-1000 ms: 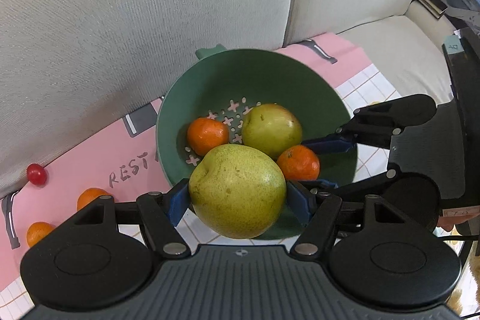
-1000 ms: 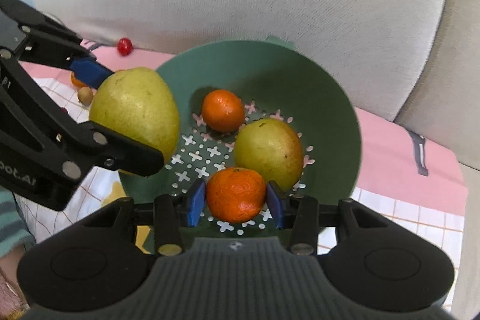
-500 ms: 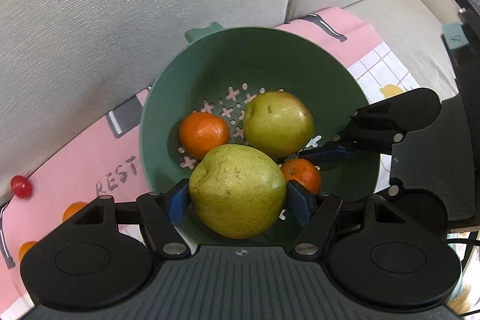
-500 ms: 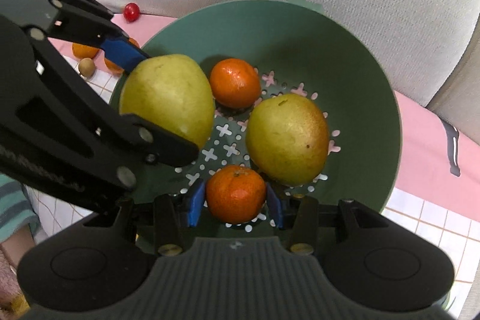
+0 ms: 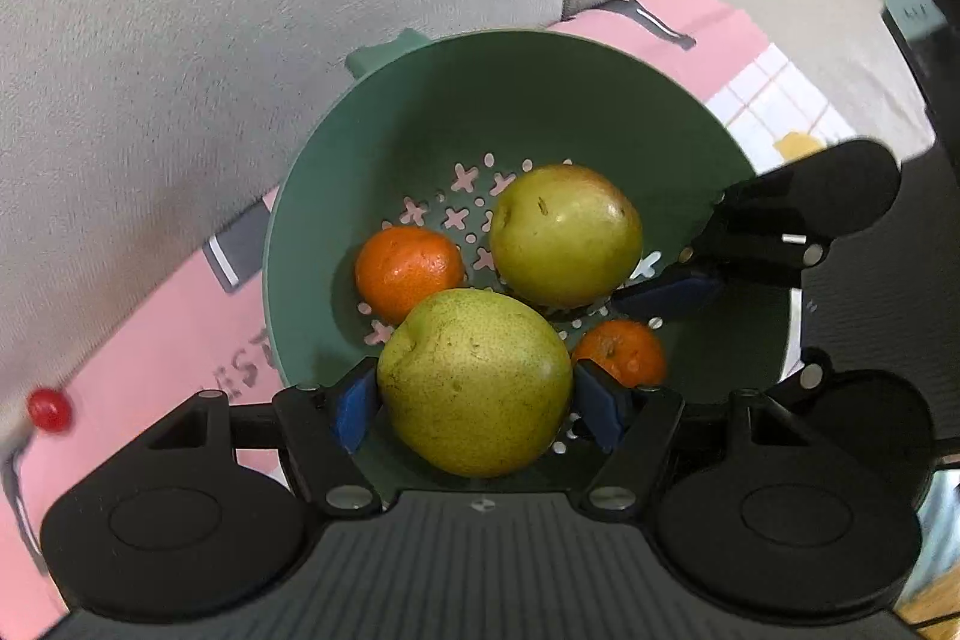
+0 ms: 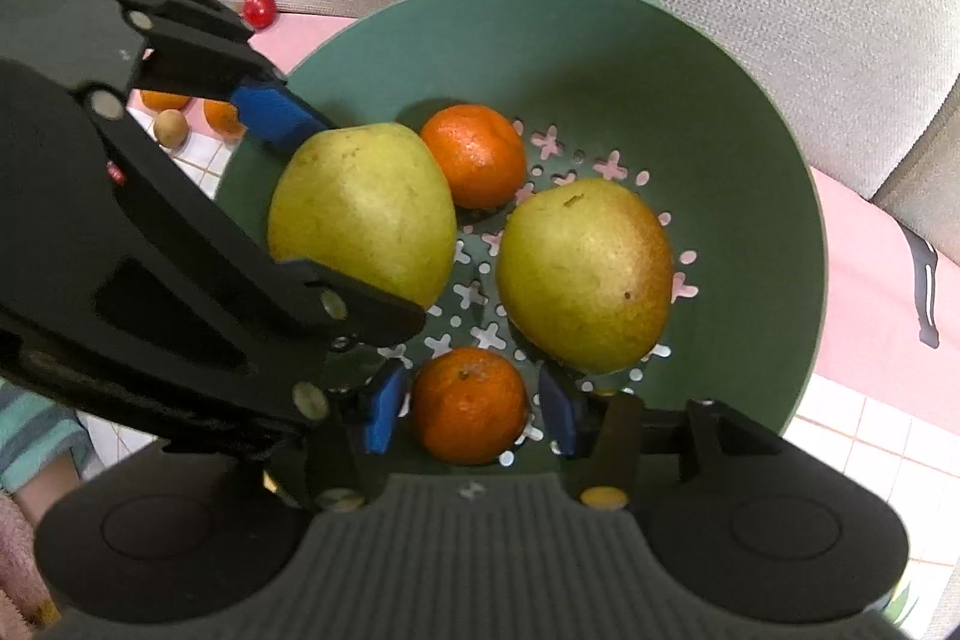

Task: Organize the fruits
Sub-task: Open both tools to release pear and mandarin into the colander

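Task looks roughly half done, maybe a bit more. The green colander [image 6: 750,112] sits on a pink/checked mat [image 5: 150,340] against a sofa back, and already has two fruits resting in it: a yellow-red pear [image 6: 585,274] and a mandarin [image 6: 474,154] at the far side.

Two more are on the way in. The left hand-held gripper [image 5: 474,400] pinches a big green pear [image 5: 474,379] w/ both blue pads against its sides; the pear hangs over the near-left part of the bowl, seemingly not yet down, though contact w/ the floor can't be told for sure. The right hand-held gripper [image 6: 471,409] has a second mandarin [image 6: 471,403] between its pads, low over the perforated floor. A thin gap shows on each side in the right wrist view, so the pads look spread off it – likely released or about to be; cannot tell for sure.

Left to do: outside the bowl, on the mat to the left, a cherry tomato [image 6: 259,7], two small oranges [image 6: 222,115] and a small tan round fruit [image 6: 170,127] wait, well apart from the colander. So after these two drops, approx four small pieces remain. Bowl is filling up; room left mainly along the rear wall.
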A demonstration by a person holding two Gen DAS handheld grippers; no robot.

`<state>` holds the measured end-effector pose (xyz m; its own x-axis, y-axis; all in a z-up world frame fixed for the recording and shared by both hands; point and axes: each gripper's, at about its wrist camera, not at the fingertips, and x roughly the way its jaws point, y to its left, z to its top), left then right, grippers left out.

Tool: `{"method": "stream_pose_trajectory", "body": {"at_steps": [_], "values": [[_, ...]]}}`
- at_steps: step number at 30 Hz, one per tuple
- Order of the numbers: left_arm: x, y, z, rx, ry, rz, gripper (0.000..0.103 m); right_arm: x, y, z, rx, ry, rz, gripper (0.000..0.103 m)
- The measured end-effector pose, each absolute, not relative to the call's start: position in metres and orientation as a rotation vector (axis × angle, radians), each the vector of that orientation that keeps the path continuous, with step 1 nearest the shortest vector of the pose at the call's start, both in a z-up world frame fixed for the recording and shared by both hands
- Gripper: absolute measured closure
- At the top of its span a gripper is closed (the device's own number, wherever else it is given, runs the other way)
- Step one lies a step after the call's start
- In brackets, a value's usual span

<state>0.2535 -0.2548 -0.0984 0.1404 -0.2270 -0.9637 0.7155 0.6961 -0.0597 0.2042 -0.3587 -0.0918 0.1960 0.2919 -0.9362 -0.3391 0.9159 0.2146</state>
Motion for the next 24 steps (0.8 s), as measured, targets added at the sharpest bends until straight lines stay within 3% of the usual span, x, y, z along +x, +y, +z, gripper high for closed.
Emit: {"method": "stream_pose_trajectory", "body": {"at_steps": [14,18,24], "values": [[0.250,-0.252,-0.097,0.474,1.281,-0.739,0.024,0.207,-0.342,-0.091,-0.157,1.334,0.395,0.046],[0.247,-0.251,-0.088,0.457,1.256,-0.731,0.022,0.207,-0.341,-0.082,-0.218,1.305,0.342,0.020],[0.241,-0.245,-0.063,0.428,1.196,-0.735,0.021,0.205,-0.338,-0.069,-0.237,1.294,0.330,0.019]]}}
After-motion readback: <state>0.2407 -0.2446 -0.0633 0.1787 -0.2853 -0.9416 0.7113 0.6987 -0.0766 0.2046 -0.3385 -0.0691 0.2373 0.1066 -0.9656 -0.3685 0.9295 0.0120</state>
